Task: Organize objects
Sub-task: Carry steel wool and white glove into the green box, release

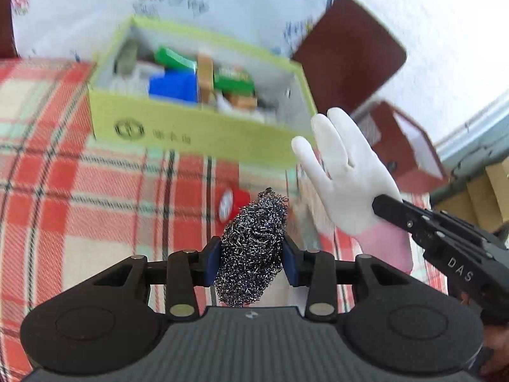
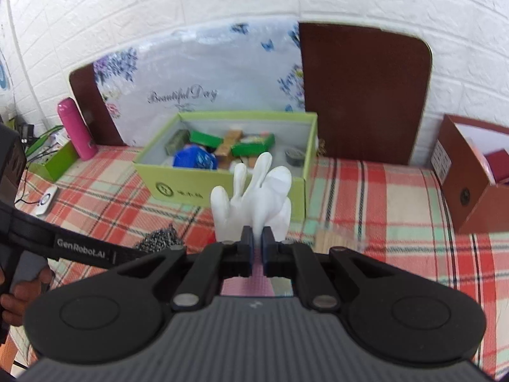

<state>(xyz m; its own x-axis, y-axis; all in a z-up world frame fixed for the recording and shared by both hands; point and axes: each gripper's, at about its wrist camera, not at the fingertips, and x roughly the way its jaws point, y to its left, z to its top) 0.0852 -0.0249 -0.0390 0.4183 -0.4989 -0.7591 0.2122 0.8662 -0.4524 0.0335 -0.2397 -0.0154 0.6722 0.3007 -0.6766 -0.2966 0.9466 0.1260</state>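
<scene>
A steel wool scourer [image 1: 253, 254] is squeezed between the blue pads of my left gripper [image 1: 253, 262], lifted above the plaid cloth. My right gripper [image 2: 257, 248] is shut on the pink cuff of a white rubber glove [image 2: 254, 197], whose fingers stick up in front of the green box [image 2: 222, 191]. From the left wrist view the glove [image 1: 346, 175] hangs to the right of the scourer, with the right gripper's black finger [image 1: 413, 219] clamped on it. The green box [image 1: 203, 127] holds several items, among them a blue packet [image 1: 173, 87] and green packs. The scourer [image 2: 159, 238] shows low left in the right wrist view.
A brown box [image 2: 470, 191] stands open at the right, a brown board [image 2: 362, 95] leans on the wall behind. A pink bottle [image 2: 76, 130], a small green tray [image 2: 57, 159] and a white device [image 2: 46, 203] with cables lie at the left. A red lid [image 1: 232, 203] lies behind the scourer.
</scene>
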